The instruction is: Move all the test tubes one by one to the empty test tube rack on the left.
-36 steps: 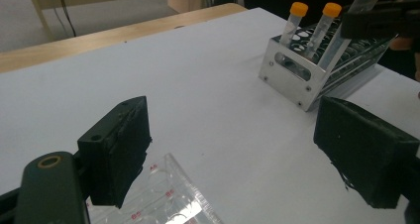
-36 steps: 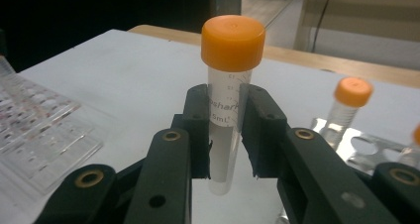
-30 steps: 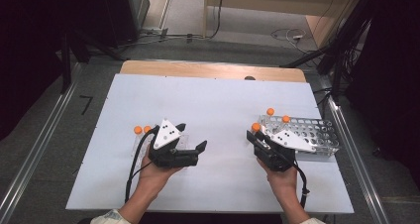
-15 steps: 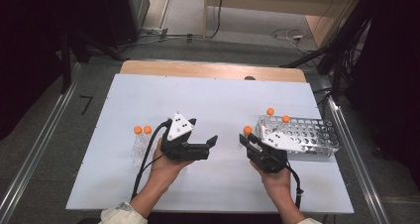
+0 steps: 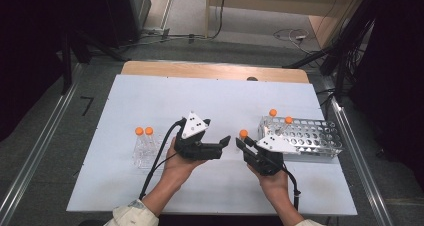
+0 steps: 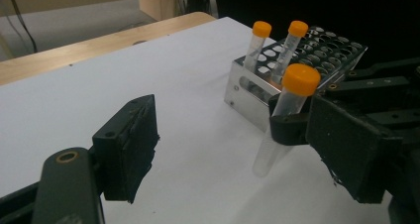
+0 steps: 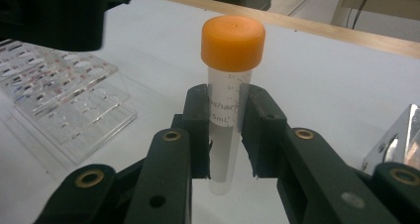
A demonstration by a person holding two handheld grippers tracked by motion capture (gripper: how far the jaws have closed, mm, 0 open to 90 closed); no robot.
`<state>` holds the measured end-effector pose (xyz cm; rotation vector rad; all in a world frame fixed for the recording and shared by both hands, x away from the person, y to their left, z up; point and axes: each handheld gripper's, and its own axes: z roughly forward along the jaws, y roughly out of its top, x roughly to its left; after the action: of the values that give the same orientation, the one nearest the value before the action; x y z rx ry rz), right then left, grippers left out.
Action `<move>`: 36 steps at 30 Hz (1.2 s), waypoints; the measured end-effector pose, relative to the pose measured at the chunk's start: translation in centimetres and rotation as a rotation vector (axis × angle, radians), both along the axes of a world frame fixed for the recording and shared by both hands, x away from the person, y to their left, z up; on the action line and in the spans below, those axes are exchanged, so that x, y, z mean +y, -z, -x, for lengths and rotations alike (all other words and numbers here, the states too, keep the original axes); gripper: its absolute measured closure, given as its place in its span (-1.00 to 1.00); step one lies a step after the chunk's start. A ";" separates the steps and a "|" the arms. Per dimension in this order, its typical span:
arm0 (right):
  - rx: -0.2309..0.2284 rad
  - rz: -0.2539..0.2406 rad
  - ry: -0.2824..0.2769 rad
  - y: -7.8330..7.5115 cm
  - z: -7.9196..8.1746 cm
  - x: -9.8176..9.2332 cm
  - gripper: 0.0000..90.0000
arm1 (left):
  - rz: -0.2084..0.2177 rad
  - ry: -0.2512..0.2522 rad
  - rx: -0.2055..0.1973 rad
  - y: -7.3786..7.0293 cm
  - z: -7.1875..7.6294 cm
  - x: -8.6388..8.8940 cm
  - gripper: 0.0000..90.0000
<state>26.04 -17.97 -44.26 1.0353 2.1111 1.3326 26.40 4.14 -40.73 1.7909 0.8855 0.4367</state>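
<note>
Right tongs [image 5: 242, 142] clamped on an orange-capped tube [image 7: 229, 92], held upright just above the desk [image 5: 150, 93], pads [image 7: 198, 120] pressing the clear body below the cap. In the high view that tube's cap [image 5: 243, 133] sits between the two hands, just left of the metal rack [image 5: 320, 138].

Left tongs [image 5: 226, 141] stand apart with nothing between them; they have just been closing a little. They point toward the held tube from its left, near it, not touching as far as I can tell. In the left gripper view the tube [image 6: 285, 115] stands past the right-hand jaw, gripped by the other tongs.

Hard to read: the tube's lower end is blurred against the white desk (contact with the surface unclear). Print on the tube is partly covered by the pads.

Around:
- Metal rack holds two more orange-capped tubes [image 6: 257, 43] at its near-left corner, upright.
- Clear plastic rack [image 5: 145, 151] at desk left with two orange-capped tubes [image 5: 144, 131], well apart from both tongs.
- Nothing lies between the left tongs and the held tube.
</note>
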 end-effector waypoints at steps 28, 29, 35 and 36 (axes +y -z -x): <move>0.034 0.019 -0.055 1.0 0.3 1.4 0.58 | -0.035 0.091 0.001 1.4 -0.1 -2.9 0.38; 0.034 0.018 -0.056 1.0 0.3 1.4 0.58 | -0.038 0.092 0.000 1.4 -0.1 -2.9 0.40; 0.035 0.017 -0.058 0.9 0.4 1.5 0.58 | -0.036 0.095 0.003 1.5 -0.1 -3.0 0.54; 0.035 0.016 -0.058 0.9 0.4 1.5 0.58 | -0.035 0.096 0.003 1.4 -0.1 -3.0 0.55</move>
<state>25.65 -16.50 -45.20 1.0045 2.1892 1.3314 26.52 1.14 -42.17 1.8580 0.7947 0.3906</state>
